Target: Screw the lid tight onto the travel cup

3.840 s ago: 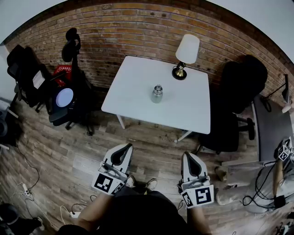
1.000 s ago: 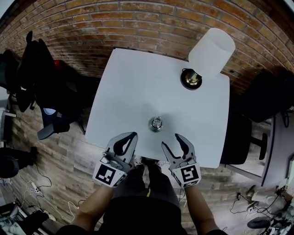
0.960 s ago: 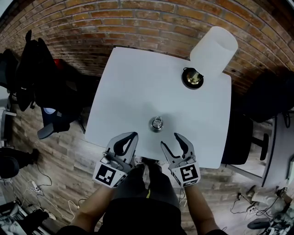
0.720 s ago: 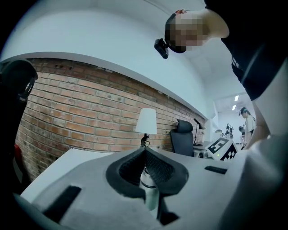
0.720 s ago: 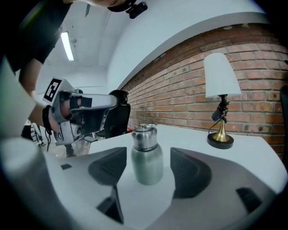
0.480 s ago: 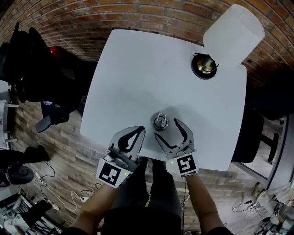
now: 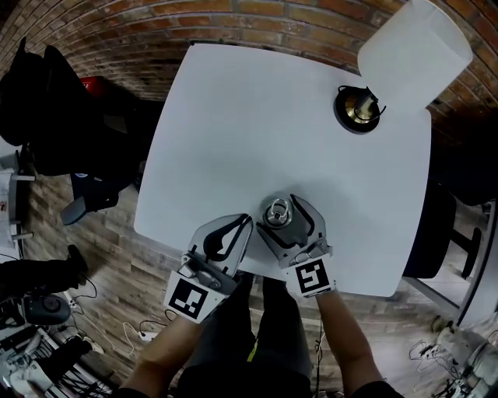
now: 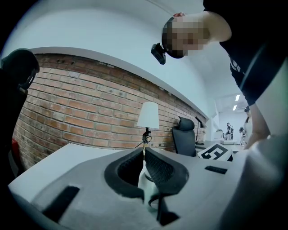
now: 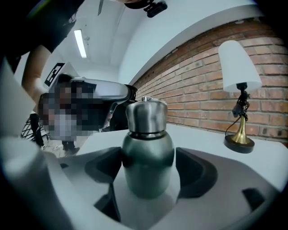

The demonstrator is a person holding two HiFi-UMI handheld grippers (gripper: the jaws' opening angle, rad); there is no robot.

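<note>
A steel travel cup [image 7: 275, 211] with its lid [image 9: 146, 116] on top stands upright near the front edge of the white table [image 7: 257, 109]. My right gripper [image 7: 285, 208] reaches around it, one finger on each side. In the right gripper view the cup body [image 9: 147, 155] sits between the pads [image 9: 198, 173] with a small gap on both sides, and the jaws are opening. My left gripper [image 7: 245, 221] hangs just left of the cup at the table's front edge, shut and empty, its tips [image 8: 144, 155] closed together.
A lamp with a white shade [image 7: 412, 54] and a brass base [image 7: 359, 109] stands at the table's far right corner. A brick wall [image 7: 233, 23] runs behind the table. Black office chairs [image 7: 54, 101] stand on the left, with wooden floor [image 7: 117, 264] below.
The right gripper moved forward until its fingers came around the cup, and its jaws spread wider. The left gripper stayed shut and shifted slightly toward the table edge.
</note>
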